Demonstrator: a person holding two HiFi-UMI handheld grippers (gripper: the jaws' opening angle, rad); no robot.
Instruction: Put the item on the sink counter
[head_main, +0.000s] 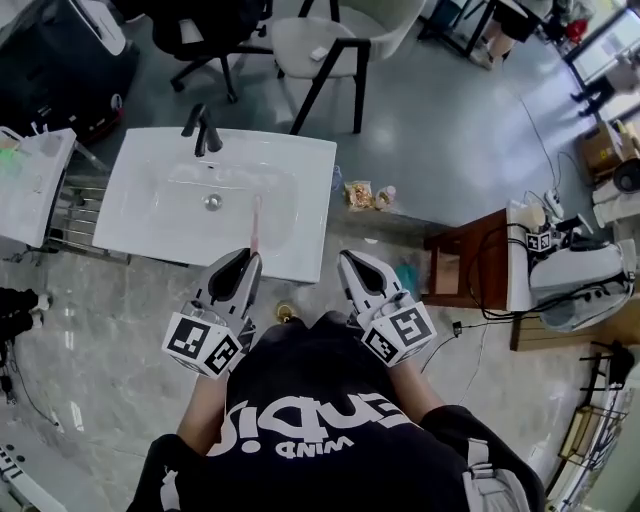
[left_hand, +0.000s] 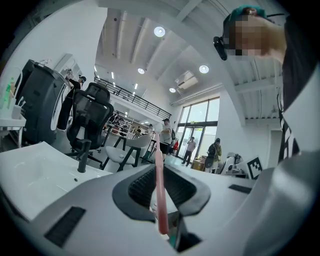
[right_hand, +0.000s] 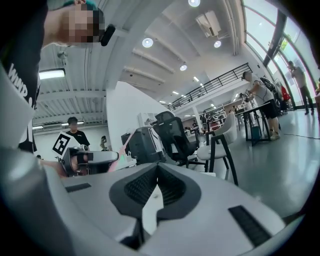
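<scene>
jaws of the left gripper (head_main: 248, 262) clamp a thin pink stick (left_hand: 159, 190).

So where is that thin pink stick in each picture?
Head view: stick at centre, over the sink, poking from the left tool.
Left gripper view: stick dead centre, gripped.
Right gripper view: stick, a faint streak left of centre.
Shared landmark: black office chair.

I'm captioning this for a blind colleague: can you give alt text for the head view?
Seen from above, a person in a black shirt holds two grippers at a white sink counter's near edge. The left gripper grips a thin pink stick pointing over the basin; the right gripper holds nothing. A black faucet stands at its far rim.
</scene>
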